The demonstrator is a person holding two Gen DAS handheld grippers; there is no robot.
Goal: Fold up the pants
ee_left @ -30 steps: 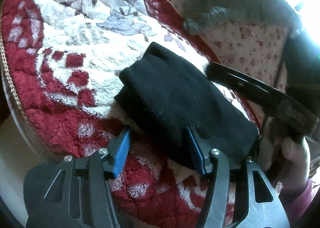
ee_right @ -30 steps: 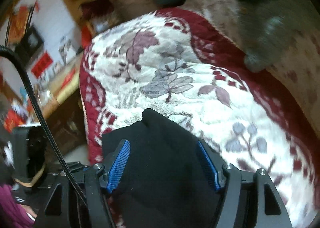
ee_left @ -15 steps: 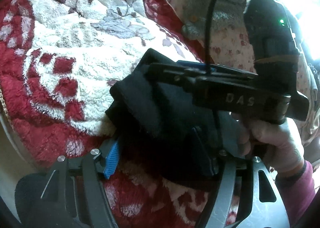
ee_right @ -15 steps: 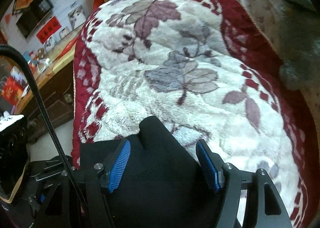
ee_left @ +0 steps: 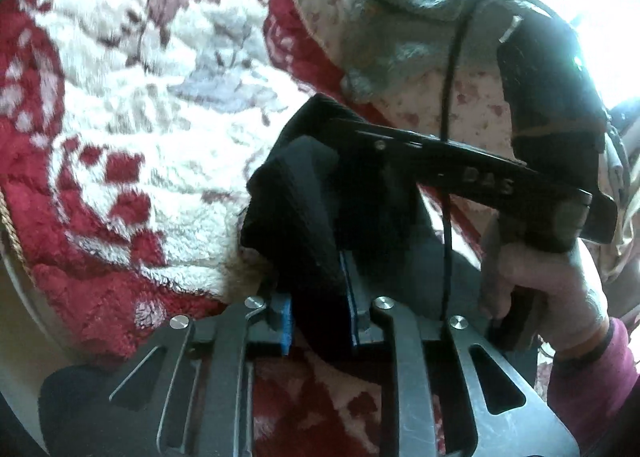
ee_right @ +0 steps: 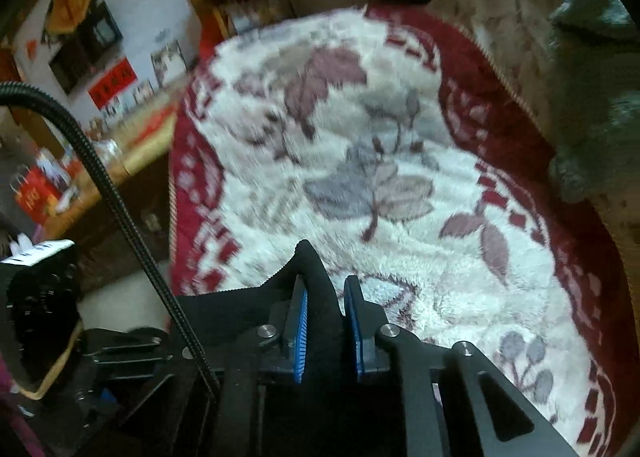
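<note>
The folded black pants (ee_left: 304, 185) lie near the front edge of a red and white plush blanket (ee_left: 160, 117). My left gripper (ee_left: 318, 309) is closing its jaws, and its blue pads pinch a thick bunch of the black fabric at the near end. In the right wrist view my right gripper (ee_right: 326, 321) is closing too, with a raised ridge of the pants (ee_right: 316, 277) squeezed between its blue pads. The right tool reaches in over the pants in the left wrist view, with a person's hand (ee_left: 540, 277) on its handle.
A grey-green knitted garment (ee_left: 420, 17) lies on the floral sofa back (ee_left: 472, 109) behind the blanket, seen too in the right view (ee_right: 592, 97). The blanket (ee_right: 360, 137) stretches wide beyond the pants. A wooden cabinet (ee_right: 132, 161) stands past its left edge.
Both pairs of jaws stood wide around the pants and have closed onto the fabric, bunching it up. The right tool came in over the pants from the right.
</note>
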